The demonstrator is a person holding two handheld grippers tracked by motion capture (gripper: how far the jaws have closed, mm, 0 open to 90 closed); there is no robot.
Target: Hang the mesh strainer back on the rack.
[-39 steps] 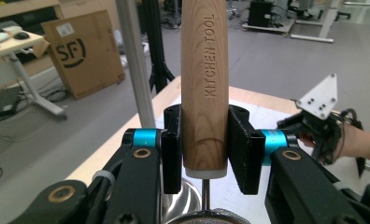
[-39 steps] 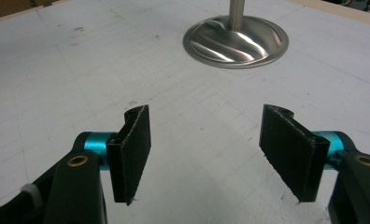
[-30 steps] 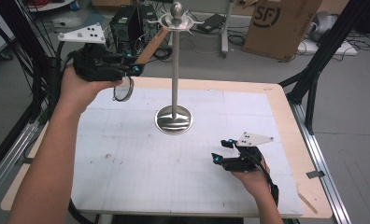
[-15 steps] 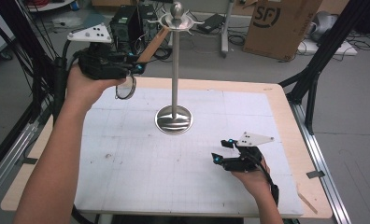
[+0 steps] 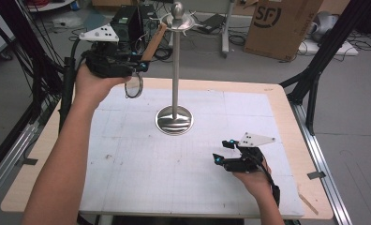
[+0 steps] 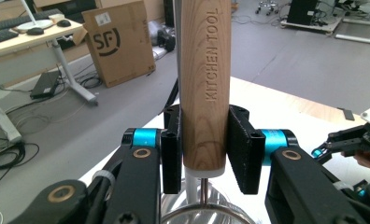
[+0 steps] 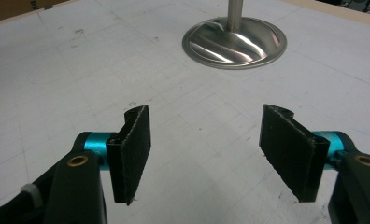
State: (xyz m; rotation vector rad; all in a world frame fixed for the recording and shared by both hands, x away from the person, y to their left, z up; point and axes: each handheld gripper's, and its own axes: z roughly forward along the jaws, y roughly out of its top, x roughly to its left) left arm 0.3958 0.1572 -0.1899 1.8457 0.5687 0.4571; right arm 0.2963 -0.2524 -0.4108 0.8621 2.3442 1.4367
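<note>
A kitchen tool with a wooden handle [image 5: 154,42] and a round metal head [image 5: 134,87] is raised at the back left. My left gripper [image 5: 144,63] is shut on the handle [image 6: 204,84], pads pressing both sides near its lower end. The handle's free end slants up towards the top [image 5: 177,14] of a chrome stand [image 5: 175,70], close beside its small hooks. The stand's round base [image 5: 174,119] sits mid-table. My right gripper [image 5: 218,158] rests low at the front right, open, with nothing between its jaws [image 7: 206,144]. It faces the stand's base [image 7: 234,42].
A white gridded mat [image 5: 127,164] covers the wooden table [image 5: 286,122]. Black frame legs [image 5: 315,79] stand by the right edge and dark cables [image 5: 29,70] hang at the left. A cardboard box [image 5: 282,23] sits on the floor beyond.
My left gripper has shifted a little to the right with the tool, bringing the handle's end nearer the stand's top. The right gripper has stayed put.
</note>
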